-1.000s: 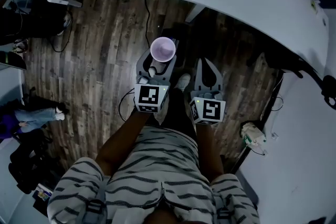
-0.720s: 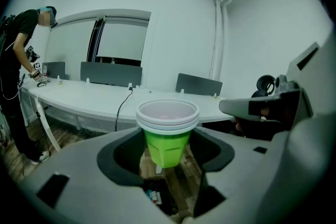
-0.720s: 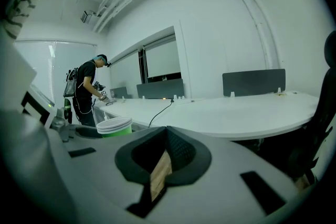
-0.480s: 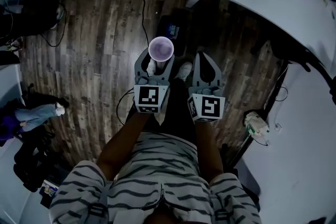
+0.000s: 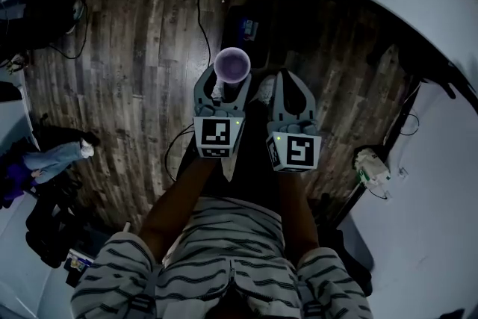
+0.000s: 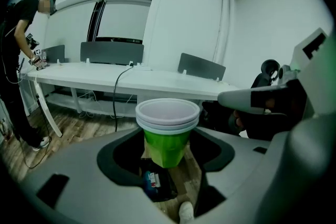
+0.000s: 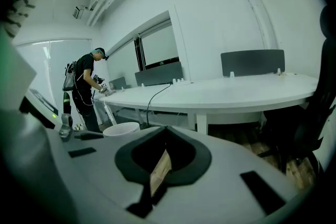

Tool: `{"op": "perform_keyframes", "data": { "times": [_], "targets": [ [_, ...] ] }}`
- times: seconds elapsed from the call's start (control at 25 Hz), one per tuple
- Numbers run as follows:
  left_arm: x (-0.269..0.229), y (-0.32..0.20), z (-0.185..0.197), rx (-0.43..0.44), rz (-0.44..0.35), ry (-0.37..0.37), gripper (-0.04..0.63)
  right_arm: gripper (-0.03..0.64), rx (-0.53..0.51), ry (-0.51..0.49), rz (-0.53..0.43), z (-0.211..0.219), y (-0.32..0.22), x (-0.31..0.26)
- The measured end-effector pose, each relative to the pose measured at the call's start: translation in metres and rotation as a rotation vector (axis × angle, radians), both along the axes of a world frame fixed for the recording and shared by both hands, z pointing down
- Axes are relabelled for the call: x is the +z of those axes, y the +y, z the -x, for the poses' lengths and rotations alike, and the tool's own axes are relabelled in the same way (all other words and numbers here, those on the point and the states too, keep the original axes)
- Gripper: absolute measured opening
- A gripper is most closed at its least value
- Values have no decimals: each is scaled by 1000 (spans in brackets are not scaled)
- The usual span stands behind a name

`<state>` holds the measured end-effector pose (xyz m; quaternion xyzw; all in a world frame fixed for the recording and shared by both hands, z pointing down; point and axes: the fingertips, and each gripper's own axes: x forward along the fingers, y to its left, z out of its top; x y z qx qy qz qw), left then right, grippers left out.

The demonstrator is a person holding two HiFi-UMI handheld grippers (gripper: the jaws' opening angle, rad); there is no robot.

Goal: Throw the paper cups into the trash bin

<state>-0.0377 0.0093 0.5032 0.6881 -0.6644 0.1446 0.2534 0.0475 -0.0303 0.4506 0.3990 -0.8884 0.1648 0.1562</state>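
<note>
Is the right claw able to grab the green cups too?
Probably not as it is. The right claw sits just beside the green cups, but its jaws are together, and the left claw grips the cups from both sides, leaving little room.

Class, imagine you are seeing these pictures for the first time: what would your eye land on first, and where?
The stacked green paper cups, white-rimmed, gripped upright in the left gripper above the wooden floor. Next, the black-and-white marker cube on each gripper, then the long curved white desk beyond, with a person standing at its far end.
</note>
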Motion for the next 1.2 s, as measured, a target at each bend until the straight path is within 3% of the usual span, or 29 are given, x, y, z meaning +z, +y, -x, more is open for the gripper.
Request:
{"op": "perform_keyframes", "data": {
  "times": [1.2],
  "targets": [
    [202,0,-16,168,223,-152,288,9,19,48,151,-8,10,159]
  ]
}}
